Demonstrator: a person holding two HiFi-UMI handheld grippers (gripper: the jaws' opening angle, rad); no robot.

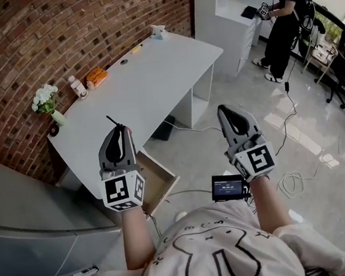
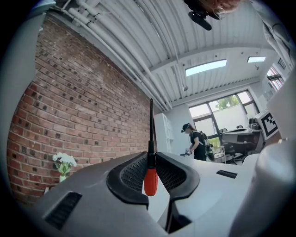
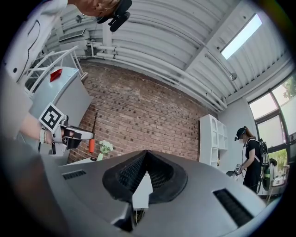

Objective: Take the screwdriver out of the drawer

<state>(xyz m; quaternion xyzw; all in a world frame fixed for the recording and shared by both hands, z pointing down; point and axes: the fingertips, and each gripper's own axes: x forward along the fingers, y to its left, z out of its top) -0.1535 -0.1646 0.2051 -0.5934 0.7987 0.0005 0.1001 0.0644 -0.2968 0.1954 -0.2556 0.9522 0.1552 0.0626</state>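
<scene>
In the head view we see the left gripper (image 1: 119, 133) held above the front edge of the white desk (image 1: 153, 74), with the screwdriver (image 1: 112, 121) poking its dark shaft out past the fingertips. The drawer (image 1: 160, 180) stands pulled out under the desk's near edge, just below that gripper. The right gripper (image 1: 226, 112) is well apart from the left, over bare floor (image 1: 236, 152) beside the desk's right-hand edge. Flowers in a vase (image 1: 46, 100), a small bottle (image 1: 79, 87) and an orange box (image 1: 97, 76) sit along the brick-wall side of the desk, far from both grippers. A person (image 1: 283, 22) stands well off by a white shelf unit (image 1: 233, 16). A cable (image 1: 292, 182) lies coiled on the floor to our right.

In the left gripper view the jaws are clamped on the screwdriver (image 2: 151, 178) where the red handle meets the shaft. The handle hangs below the pads and the shaft stands upright above them, with open air around it.

In the right gripper view the jaws meet at their tips with nothing between them. Off to the left, the left gripper (image 3: 69, 134) holds the screwdriver (image 3: 92, 144) in front of the brick wall (image 3: 152, 115).
</scene>
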